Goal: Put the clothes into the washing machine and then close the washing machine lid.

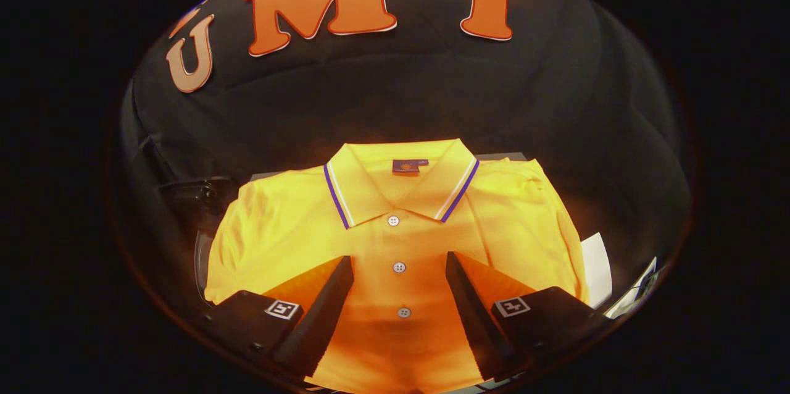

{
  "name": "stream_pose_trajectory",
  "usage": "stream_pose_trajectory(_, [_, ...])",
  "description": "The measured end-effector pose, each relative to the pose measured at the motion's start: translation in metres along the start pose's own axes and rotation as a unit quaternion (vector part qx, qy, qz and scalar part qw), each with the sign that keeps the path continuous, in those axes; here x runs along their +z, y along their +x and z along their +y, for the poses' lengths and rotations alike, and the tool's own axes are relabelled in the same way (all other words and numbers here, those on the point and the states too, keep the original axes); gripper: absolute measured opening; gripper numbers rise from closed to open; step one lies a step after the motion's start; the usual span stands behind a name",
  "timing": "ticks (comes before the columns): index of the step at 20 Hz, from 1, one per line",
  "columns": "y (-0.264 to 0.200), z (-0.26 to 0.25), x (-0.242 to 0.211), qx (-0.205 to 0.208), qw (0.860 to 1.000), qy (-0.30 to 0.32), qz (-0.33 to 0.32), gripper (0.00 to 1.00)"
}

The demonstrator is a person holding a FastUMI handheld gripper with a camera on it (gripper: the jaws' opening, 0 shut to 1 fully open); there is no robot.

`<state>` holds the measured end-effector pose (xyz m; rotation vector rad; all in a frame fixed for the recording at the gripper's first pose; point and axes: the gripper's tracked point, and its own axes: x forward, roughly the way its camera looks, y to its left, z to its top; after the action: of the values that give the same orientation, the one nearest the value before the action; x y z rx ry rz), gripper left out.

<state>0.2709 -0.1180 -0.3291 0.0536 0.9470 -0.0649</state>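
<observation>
A single yellow polo shirt (395,239) lay spread flat, front up, directly under and ahead of the gripper (399,273), whose two fingers (321,314) stood spread wide apart and held nothing. The shirt's button placket ran up the gap between the fingers, and its collar (401,187), edged with a purple and white stripe, lay beyond the fingertips, with a small dark label (410,165) inside the neck. Three buttons (399,267) showed on the placket: one just below the collar, one level with the fingertips, one further back between the fingers. Both sleeves spread out to either side of the collar. A pale worktop (595,270) showed past the shirt's right sleeve, and a dark object (197,193) I could not identify sat past the left sleeve. Black cloth (395,97) walled the booth behind the collar.
</observation>
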Motion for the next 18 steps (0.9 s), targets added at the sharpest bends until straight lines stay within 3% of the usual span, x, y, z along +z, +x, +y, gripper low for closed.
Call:
stream_pose_trajectory(8, [0.0012,0.0029,0.0024,0.014,0.997,-0.024,0.07,0.98])
stream_pose_trajectory(18, [-0.0003,0.0082,0.0018,0.021,0.996,-0.028,0.085,0.9])
